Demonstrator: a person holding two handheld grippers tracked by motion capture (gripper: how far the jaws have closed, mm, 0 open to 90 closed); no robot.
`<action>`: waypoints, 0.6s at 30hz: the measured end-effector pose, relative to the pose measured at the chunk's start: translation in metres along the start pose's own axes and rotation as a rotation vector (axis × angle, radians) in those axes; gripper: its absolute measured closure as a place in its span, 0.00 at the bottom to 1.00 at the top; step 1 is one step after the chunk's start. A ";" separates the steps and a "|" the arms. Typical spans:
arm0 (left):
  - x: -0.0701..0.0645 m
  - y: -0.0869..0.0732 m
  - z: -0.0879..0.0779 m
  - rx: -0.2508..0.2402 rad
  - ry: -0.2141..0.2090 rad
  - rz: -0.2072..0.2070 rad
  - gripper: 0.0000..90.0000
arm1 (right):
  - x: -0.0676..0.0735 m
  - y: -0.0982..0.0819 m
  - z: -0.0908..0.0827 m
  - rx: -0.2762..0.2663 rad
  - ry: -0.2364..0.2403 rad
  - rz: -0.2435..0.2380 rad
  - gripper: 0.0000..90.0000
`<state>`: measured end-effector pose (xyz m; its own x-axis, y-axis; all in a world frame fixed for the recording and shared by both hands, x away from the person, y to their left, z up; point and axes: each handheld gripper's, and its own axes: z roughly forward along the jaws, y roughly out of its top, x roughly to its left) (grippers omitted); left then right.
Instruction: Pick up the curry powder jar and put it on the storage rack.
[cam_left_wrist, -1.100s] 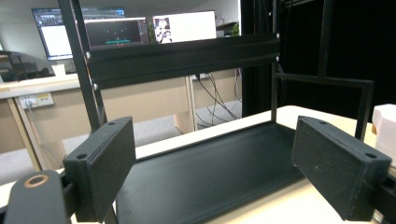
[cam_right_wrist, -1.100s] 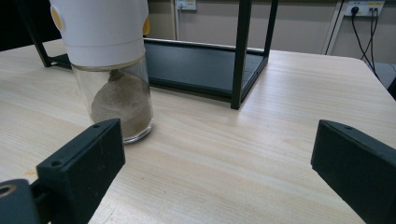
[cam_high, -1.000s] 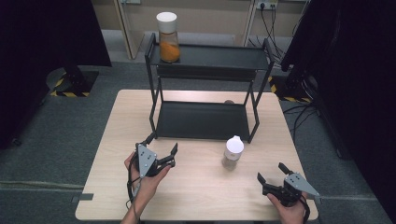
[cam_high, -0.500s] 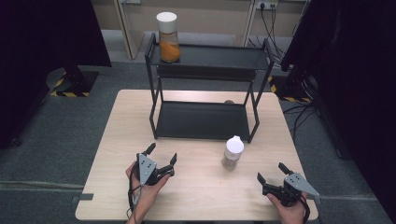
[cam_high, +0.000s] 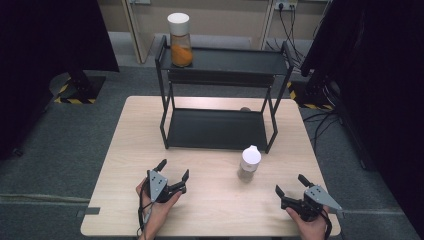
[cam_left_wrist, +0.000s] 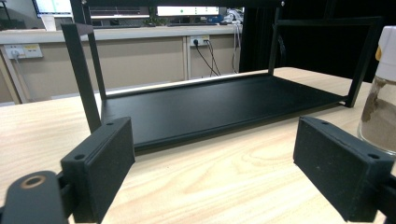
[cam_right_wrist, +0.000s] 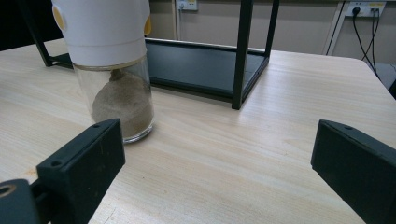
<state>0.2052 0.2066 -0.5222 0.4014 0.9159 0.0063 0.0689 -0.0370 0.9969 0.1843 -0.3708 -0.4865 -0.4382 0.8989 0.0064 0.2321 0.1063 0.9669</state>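
Observation:
A clear jar with a white lid and brown powder (cam_high: 248, 164) stands on the wooden table (cam_high: 215, 210), just in front of the black two-tier rack (cam_high: 220, 127). It also appears at the right edge of the left gripper view (cam_left_wrist: 382, 102) and at the upper left of the right gripper view (cam_right_wrist: 114, 74). A second jar with orange contents (cam_high: 180, 40) stands on the rack's top shelf at its left end. My left gripper (cam_high: 172, 170) is open near the front left, empty. My right gripper (cam_high: 291, 185) is open at the front right, empty, with the brown jar ahead and to its left.
The rack's lower shelf (cam_left_wrist: 210, 105) is bare. A small dark object (cam_high: 245, 109) lies on the table behind the rack. Dark curtains and cables stand beyond the table's far and right sides.
My left gripper has drawn back toward the table's front edge. The right gripper and both jars have stayed put.

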 end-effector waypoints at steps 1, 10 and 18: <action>0.000 0.000 0.000 -0.001 0.000 -0.002 0.13 | 0.000 0.000 0.000 0.001 0.001 0.000 0.04; -0.002 0.000 -0.001 -0.003 -0.004 0.010 0.13 | 0.000 0.000 0.000 0.001 0.000 -0.004 0.04; -0.001 -0.001 -0.001 -0.003 -0.005 0.007 0.12 | 0.001 0.001 0.000 0.003 -0.003 -0.005 0.04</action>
<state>0.2042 0.2058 -0.5228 0.4067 0.9135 0.0129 0.0629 -0.0421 0.9971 0.1842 -0.3697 -0.4860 -0.4370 0.8995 0.0012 0.2330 0.1119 0.9660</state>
